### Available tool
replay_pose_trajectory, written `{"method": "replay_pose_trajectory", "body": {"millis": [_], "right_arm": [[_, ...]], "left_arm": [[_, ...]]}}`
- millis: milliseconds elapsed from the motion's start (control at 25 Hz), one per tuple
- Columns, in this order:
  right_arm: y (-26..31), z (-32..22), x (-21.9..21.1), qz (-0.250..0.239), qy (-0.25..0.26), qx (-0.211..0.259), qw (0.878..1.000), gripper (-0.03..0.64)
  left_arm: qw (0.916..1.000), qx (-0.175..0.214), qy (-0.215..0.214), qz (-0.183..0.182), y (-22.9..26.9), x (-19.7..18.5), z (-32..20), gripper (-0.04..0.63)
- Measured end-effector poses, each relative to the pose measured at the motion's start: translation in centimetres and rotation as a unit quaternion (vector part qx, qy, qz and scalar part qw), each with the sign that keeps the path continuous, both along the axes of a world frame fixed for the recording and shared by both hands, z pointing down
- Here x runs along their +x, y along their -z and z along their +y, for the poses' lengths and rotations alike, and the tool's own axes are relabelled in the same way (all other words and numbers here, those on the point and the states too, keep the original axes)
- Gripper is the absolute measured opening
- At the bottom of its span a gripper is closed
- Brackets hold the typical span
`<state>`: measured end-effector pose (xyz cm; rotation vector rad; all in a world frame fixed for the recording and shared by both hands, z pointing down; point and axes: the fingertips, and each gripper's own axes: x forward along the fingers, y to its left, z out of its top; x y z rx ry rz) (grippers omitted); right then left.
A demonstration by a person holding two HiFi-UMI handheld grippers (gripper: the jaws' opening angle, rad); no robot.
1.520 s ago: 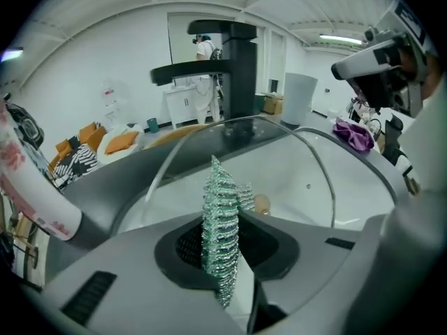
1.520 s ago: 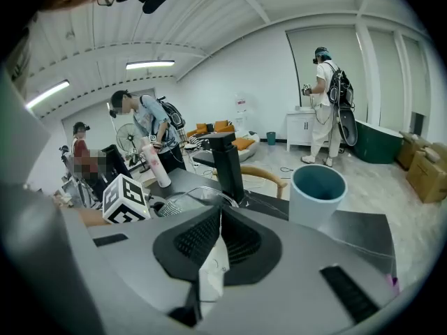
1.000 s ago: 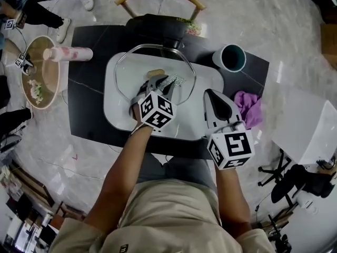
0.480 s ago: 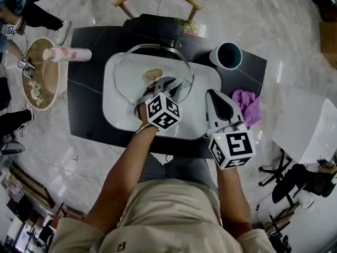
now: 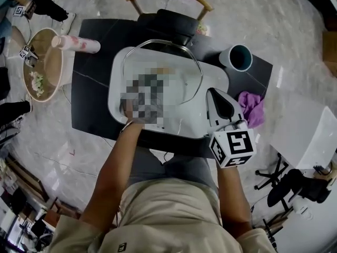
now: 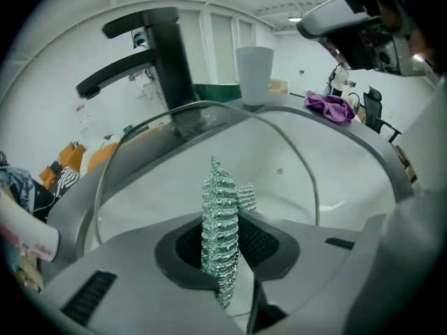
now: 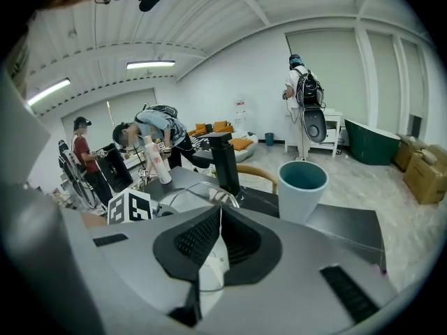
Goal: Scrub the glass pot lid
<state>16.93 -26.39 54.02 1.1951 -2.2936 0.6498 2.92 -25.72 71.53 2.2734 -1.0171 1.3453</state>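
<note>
1 arm (image 5: 113,167) extends scourer (image 6: 220,236) toward lid (image 5: 181,67).

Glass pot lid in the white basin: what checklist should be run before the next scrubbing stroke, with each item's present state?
1. Silver steel-wool scrubber clamped between the left gripper's jaws: ok.
2. Scrubber pressed against the round glass pot lid: cannot tell.
3. Lid sitting in the white basin: ok.
4. Right gripper steadying the lid: not ok; its jaws are shut on nothing, apart from the lid.
5. Teal cup standing outside the basin, off the stroke path: ok.
</note>
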Motion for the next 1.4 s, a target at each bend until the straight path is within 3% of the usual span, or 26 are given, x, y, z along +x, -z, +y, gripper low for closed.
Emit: {"method": "replay_pose_trajectory", "body": {"millis": [160, 280, 600, 1120, 1400], "right_arm": [[-0.2, 0.5, -1.4, 0.001, 0.01, 0.0, 1.0, 0.025], [-0.1, 0.9, -2.4, 0.001, 0.019, 0.001, 1.0, 0.025], [0.5, 1.4, -3.9, 0.002, 0.032, 0.006, 0.999, 0.025], [-0.3, 2.4, -2.1, 0.001, 0.022, -0.001, 1.0, 0.025], [-1.2, 3.0, -0.6, -0.003, 0.012, -0.006, 1.0, 0.025]], "left_arm": [[0.9989, 0.001, 0.029, -0.037, -0.7, -6.3, 0.3, 0.089], [0.9974, 0.011, 0.037, -0.06, -0.4, -8.7, 0.4, 0.086], [0.9964, 0.023, 0.024, -0.078, -0.1, -8.8, 0.5, 0.087], [0.9958, 0.02, 0.041, -0.08, -0.1, -8.9, 0.4, 0.087], [0.9975, 0.002, 0.011, -0.069, -1.1, -5.2, 1.9, 0.087]]}}
